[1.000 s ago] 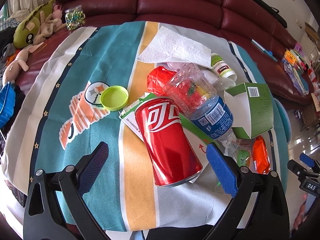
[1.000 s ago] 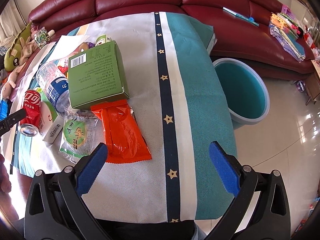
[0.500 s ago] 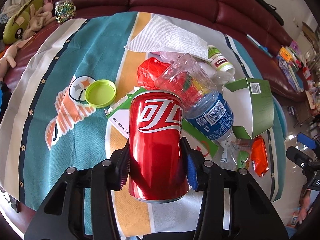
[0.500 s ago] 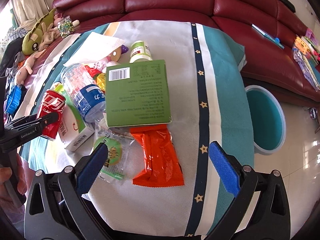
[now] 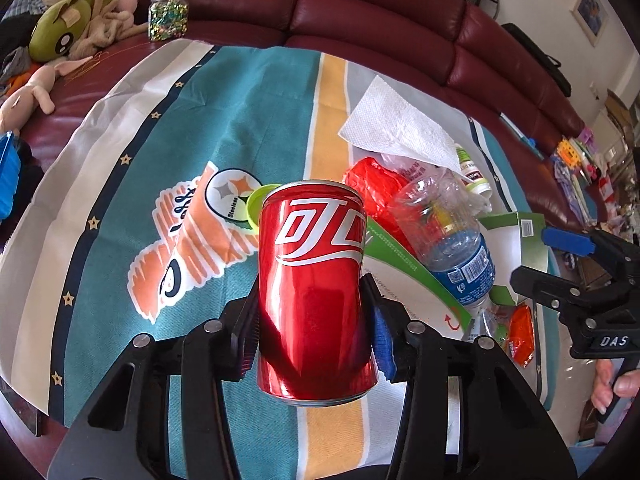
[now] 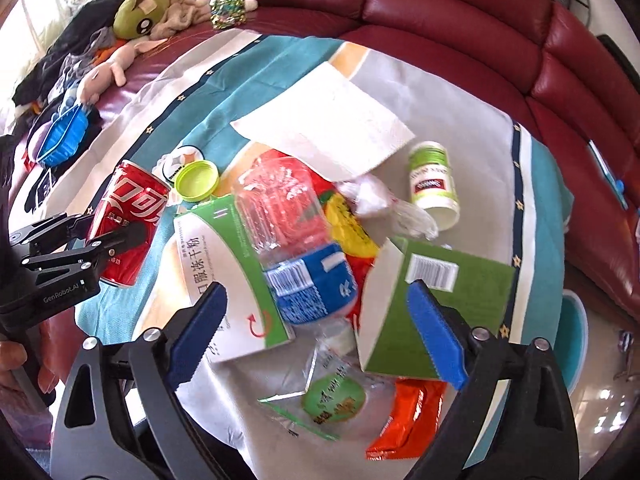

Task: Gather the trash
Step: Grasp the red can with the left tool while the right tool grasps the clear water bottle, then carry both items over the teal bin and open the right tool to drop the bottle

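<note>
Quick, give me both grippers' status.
Left gripper: shut on the red can.
Right gripper: open, holding nothing, above the plastic bottle.

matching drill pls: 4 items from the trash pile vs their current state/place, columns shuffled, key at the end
Items:
1. red can
2. water bottle
3. green lid
4. orange wrapper

States:
A. lying flat on the cloth at the near edge, beside the green box
B. clamped in the left gripper
C. lying on its side in front of the open right gripper
D. on the cloth, just beyond the can

Pairs: 1-B, 2-C, 3-D, 4-A
</note>
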`<state>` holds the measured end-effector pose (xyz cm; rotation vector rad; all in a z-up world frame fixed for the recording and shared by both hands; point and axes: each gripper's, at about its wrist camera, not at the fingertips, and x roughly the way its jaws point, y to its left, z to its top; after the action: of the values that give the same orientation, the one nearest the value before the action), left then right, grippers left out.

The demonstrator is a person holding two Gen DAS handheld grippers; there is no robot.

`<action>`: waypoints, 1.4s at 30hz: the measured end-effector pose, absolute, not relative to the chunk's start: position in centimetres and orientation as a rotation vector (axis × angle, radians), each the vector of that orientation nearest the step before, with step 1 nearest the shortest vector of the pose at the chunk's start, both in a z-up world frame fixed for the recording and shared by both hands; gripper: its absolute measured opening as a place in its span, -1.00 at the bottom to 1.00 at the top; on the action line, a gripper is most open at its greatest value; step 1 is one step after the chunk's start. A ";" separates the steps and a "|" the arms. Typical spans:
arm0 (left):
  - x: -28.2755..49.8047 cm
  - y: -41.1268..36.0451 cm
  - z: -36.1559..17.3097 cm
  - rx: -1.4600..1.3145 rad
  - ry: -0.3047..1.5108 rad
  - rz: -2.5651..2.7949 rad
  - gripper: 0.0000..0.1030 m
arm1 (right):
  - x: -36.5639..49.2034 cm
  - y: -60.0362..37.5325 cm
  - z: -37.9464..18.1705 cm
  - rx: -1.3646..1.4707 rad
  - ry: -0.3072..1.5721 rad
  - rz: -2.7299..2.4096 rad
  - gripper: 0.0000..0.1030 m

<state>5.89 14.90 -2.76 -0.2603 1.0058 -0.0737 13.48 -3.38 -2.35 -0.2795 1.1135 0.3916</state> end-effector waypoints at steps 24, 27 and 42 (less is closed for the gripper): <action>7.0 16.2 -3.2 -0.278 1.016 -0.091 -0.08 | 19.6 0.9 -5.3 -0.303 1.204 0.457 0.21; 7.3 15.7 -2.2 -0.267 0.999 -0.097 -0.08 | 19.6 0.3 -3.1 -0.247 1.171 0.475 0.21; 9.5 6.4 4.8 -0.122 0.887 -0.267 -0.08 | 17.9 -12.0 9.1 -0.023 0.897 0.341 0.21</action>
<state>9.48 6.45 4.80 -0.1224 0.8871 -0.2670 17.88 -11.97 9.12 -0.0230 0.8973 0.3409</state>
